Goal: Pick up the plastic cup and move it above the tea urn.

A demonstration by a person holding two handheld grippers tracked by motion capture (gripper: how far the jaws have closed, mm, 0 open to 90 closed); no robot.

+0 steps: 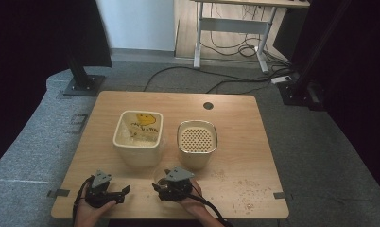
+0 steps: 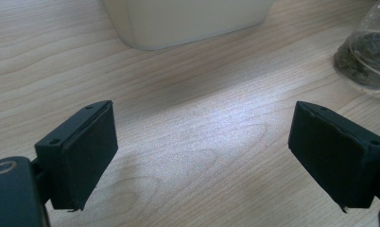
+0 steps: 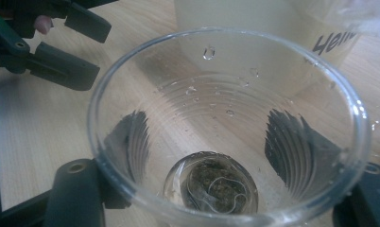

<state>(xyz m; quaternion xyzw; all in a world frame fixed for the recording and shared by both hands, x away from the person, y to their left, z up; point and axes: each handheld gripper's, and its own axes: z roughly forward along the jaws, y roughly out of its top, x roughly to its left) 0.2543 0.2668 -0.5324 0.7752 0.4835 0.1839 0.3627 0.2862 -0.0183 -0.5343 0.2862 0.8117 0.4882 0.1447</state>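
In the high view, the left gripper (image 1: 123, 194) lies low on the table (image 1: 235, 118), its jaws spread and pointing toward the right gripper (image 1: 159, 187). The right gripper sits close beside it, jaws around a clear cup (image 1: 162, 179). Ahead of both jaws stand a cream tub (image 1: 137, 135) with a yellow picture inside and, further right, a cream strainer bin (image 1: 197, 142) with a perforated insert. Crumbs (image 1: 247, 189) are scattered on the wood to the right of the right gripper. A hand (image 1: 86, 213) holds the left gripper from below.

In the left gripper view, the jaws stand wide apart with bare table (image 2: 188, 123) between them. The tub (image 2: 188, 21) rises straight ahead beyond the jaw tips. The cup (image 2: 365, 61), with dark wet matter in its base, is ahead and outside the right-hand jaw.

In the right gripper view, the cup (image 3: 226, 127) is pinched between the jaws, whose dark pads show through its ribbed walls on either side. Water drops cling inside; a dark soggy clump (image 3: 214, 187) lies at the bottom. The tub (image 3: 273, 28) stands just beyond the cup. The left gripper (image 3: 82, 49), jaws apart, is ahead to the left.
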